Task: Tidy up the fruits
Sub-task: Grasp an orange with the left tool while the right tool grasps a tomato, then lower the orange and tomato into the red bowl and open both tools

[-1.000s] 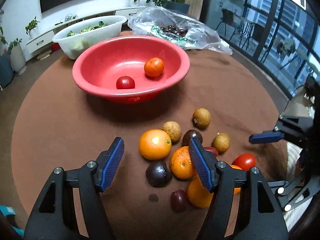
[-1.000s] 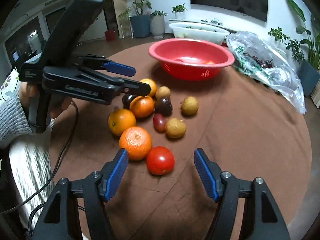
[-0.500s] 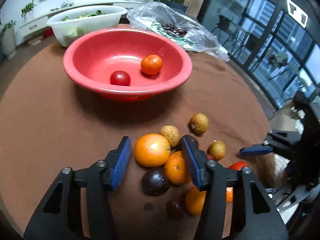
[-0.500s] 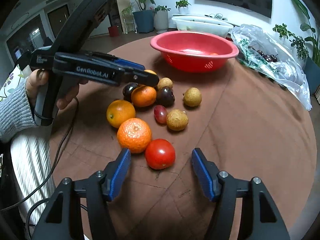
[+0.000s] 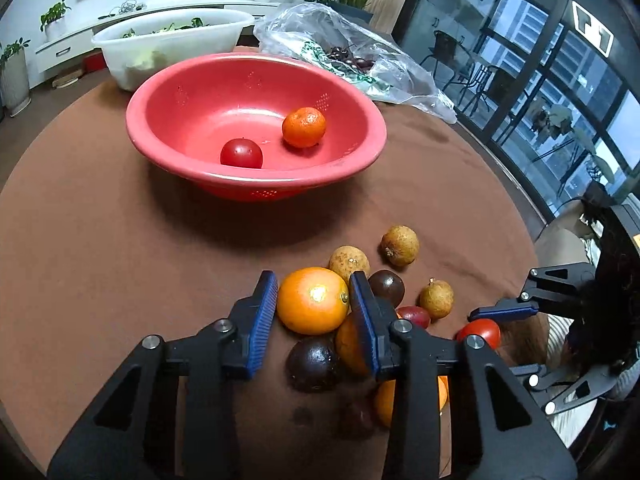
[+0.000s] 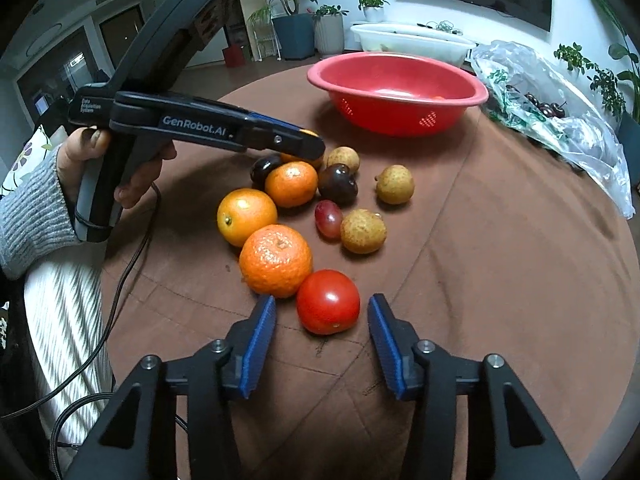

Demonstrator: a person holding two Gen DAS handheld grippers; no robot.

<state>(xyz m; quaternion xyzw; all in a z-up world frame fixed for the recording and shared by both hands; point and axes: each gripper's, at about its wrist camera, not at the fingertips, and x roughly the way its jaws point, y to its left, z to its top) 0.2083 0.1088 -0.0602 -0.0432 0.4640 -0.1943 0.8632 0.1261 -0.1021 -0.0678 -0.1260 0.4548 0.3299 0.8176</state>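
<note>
A red bowl (image 5: 168, 92) holds a tomato (image 5: 241, 153) and a mandarin (image 5: 303, 127). Loose fruit lies in a cluster on the brown table (image 5: 100, 240). My left gripper (image 5: 313, 300) is open with its blue pads on either side of a smooth orange (image 5: 312, 300), close to it but with small gaps showing. My right gripper (image 6: 321, 320) is open around a red tomato (image 6: 328, 301), not touching it. A bumpy mandarin (image 6: 276, 260) sits just left of that tomato. The left gripper also shows in the right wrist view (image 6: 308, 144).
Around the orange lie dark passion fruits (image 5: 314, 362), brown longans (image 5: 400, 240), a grape (image 6: 329, 218) and other oranges (image 6: 247, 216). A white tub of greens (image 5: 172, 44) and a plastic bag of cherries (image 5: 352, 60) sit behind the bowl.
My left gripper moved forward and narrowed around the smooth orange. My right gripper moved forward and narrowed so the tomato sits between its pads.
</note>
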